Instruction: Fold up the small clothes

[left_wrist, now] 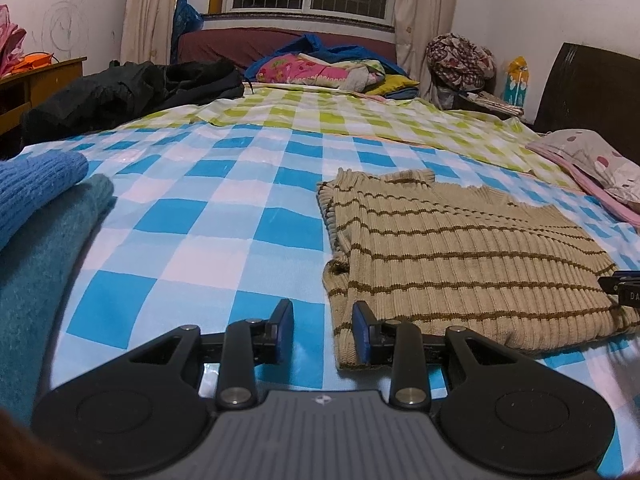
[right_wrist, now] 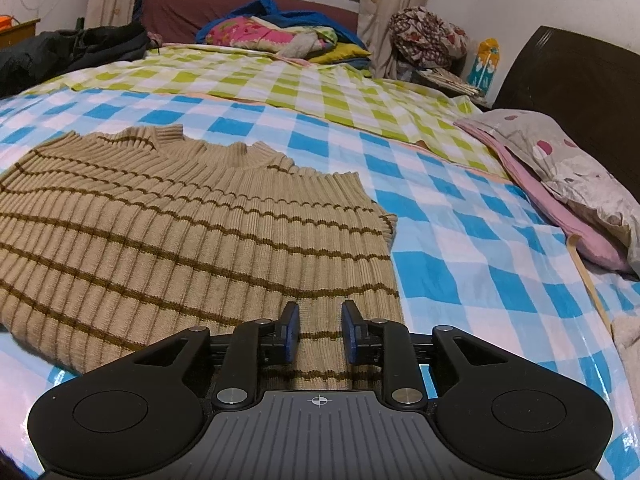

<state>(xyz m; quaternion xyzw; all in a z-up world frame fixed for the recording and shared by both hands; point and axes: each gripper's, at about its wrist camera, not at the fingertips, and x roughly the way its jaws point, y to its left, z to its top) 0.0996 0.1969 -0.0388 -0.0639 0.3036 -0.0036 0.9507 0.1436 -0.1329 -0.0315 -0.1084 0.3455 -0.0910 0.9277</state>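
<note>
Across the lower right of the left wrist view, a beige ribbed-knit vest [left_wrist: 452, 256] with thin brown stripes lies flat on the blue-and-white checked sheet [left_wrist: 192, 220], which looks glossy and smooth. The left gripper [left_wrist: 323, 330] stands released, its blue pads apart at the garment's near left hem, gripping nothing. In the right wrist view, centre bottom, the right gripper [right_wrist: 320, 330] is likewise released, jaws parted over the near hem with the knit visible between them but not pinched. Judgement: both claws sit at the hem corners, ready to take or just having laid down that edge. Folded blue and teal woollens [left_wrist: 36, 216] sit stacked at the left edge, presumably finished.
</note>
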